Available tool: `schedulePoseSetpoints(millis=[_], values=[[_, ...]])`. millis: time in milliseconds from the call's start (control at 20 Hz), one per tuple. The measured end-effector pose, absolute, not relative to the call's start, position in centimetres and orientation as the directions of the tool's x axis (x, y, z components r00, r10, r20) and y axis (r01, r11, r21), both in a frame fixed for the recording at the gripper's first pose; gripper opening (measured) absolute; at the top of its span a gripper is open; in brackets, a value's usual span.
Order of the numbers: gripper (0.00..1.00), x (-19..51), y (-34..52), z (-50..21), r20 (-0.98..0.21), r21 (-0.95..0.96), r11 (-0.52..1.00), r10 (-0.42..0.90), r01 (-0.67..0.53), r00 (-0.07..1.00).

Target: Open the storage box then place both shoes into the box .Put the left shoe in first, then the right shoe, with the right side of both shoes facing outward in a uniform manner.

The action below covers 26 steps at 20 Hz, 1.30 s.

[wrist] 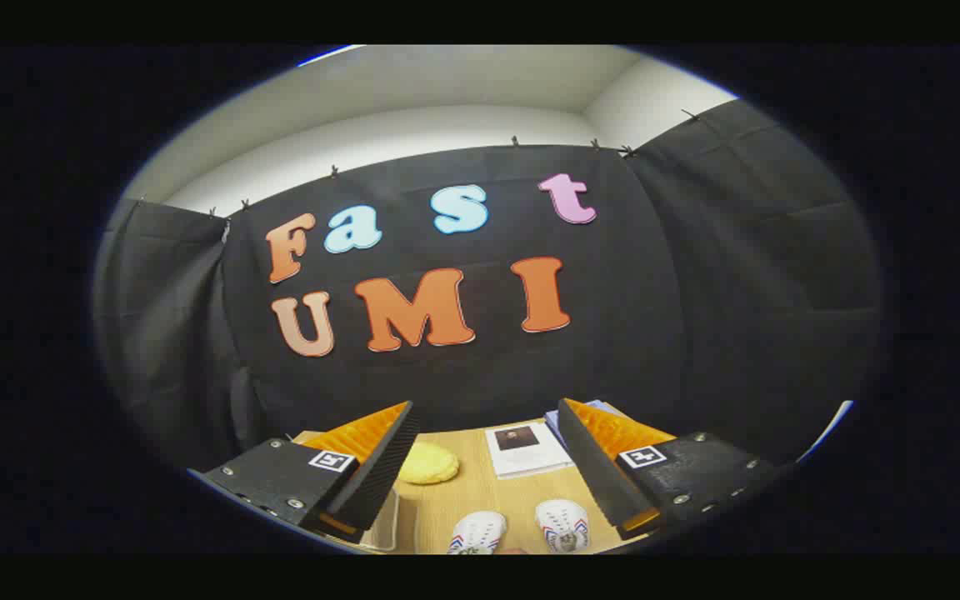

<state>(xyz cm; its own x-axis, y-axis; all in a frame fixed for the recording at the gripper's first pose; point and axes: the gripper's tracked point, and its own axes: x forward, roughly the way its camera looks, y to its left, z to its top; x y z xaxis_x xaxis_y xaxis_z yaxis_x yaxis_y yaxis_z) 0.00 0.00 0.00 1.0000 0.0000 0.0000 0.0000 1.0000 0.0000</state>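
The jaws of the gripper (488, 467) are held wide apart, with nothing between the two fingers and nothing pressed by either; they are raised above the desk (463, 504) and aimed mostly at the booth's cloth wall, which is judged to be a starting pose from which the whole layout can be surveyed before any reach is made.

Nearest, between and just below the fingers, two white shoes are seen toe-on at the near edge of the desk: one shoe (477, 533) toward the left finger and the other shoe (563, 525) toward the right finger. They are set side by side, just apart, presumably so that each can be picked up singly in the required order. Which is the left shoe cannot be told with certainty from this angle.

Beside the left finger, at the near left of the desk, a pale translucent wall is seen, partly hidden by the finger; it is taken to be the storage box (387, 521), though its lid and whether it is open cannot be made out.

Farther along, just ahead of the left finger, a yellow rounded object (427, 463) lies on the wood. Toward the far edge, a printed sheet (526, 448) lies flat, with further papers (592, 410) behind the right finger.

No step of the task is judged done yet.
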Motion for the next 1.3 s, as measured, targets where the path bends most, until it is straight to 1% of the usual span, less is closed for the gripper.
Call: schedulePoseSetpoints(millis=[550, 850, 1150, 1300], values=[[0.99, -0.2, -1.2, -0.8, -0.022, -0.011, 1.000, -0.026, 0.026, 0.999], [0.99, 0.1, -0.6, -1.7, -0.046, -0.007, 1.000, -0.009, 0.009, 0.999], [0.99, 0.2, -0.7, -1.9, -0.045, -0.003, 1.000, -0.010, 0.010, 0.999], [0.99, 0.4, -0.5, -2.5, -0.067, 0.011, 1.000, 0.004, -0.003, 0.998]])
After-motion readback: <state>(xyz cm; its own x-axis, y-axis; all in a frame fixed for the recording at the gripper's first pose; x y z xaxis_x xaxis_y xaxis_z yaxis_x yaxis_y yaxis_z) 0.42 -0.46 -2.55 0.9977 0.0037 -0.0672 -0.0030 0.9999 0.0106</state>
